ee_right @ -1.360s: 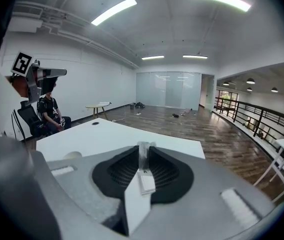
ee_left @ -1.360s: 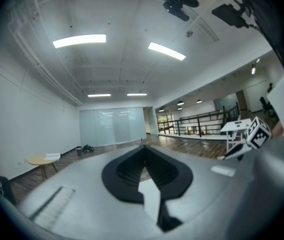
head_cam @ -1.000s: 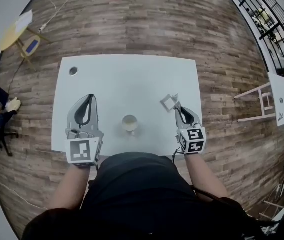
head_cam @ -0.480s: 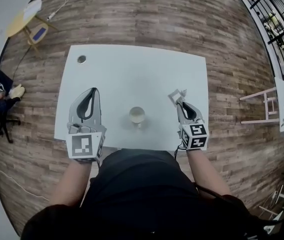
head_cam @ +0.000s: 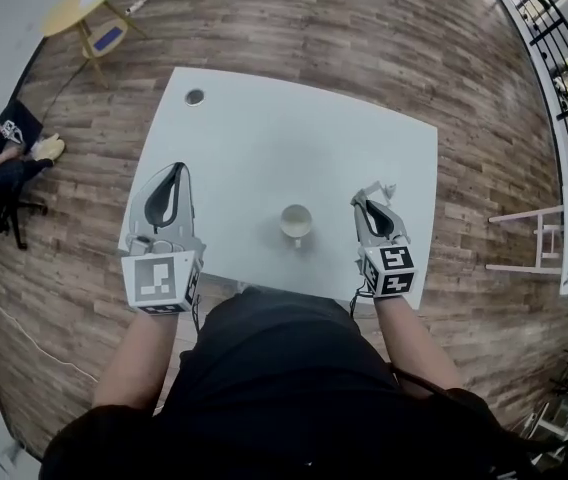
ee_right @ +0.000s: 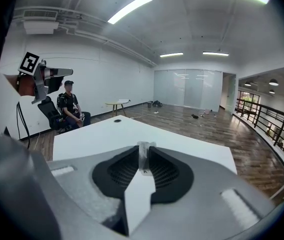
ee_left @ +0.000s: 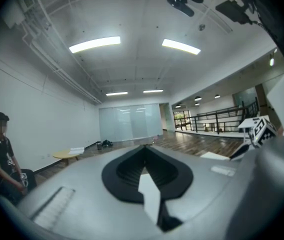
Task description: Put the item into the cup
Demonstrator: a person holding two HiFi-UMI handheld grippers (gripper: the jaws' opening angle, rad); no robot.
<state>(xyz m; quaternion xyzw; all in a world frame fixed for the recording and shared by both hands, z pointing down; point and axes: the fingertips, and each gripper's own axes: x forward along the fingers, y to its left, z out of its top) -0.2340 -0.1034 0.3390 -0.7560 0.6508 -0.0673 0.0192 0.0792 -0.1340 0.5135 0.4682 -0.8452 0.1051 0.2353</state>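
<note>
most of the item hidden inside the right tongs, cup interior too small for detail

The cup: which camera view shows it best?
The head view: it looks down into the cup, whole and unblocked on the table. The left gripper view and right gripper view do not show it.

The table top is smooth matt white, the floor is brown wood planking, the left gripper and right gripper are matt grey plastic with black ribbed pads, and the item looks like translucent plastic.
</note>
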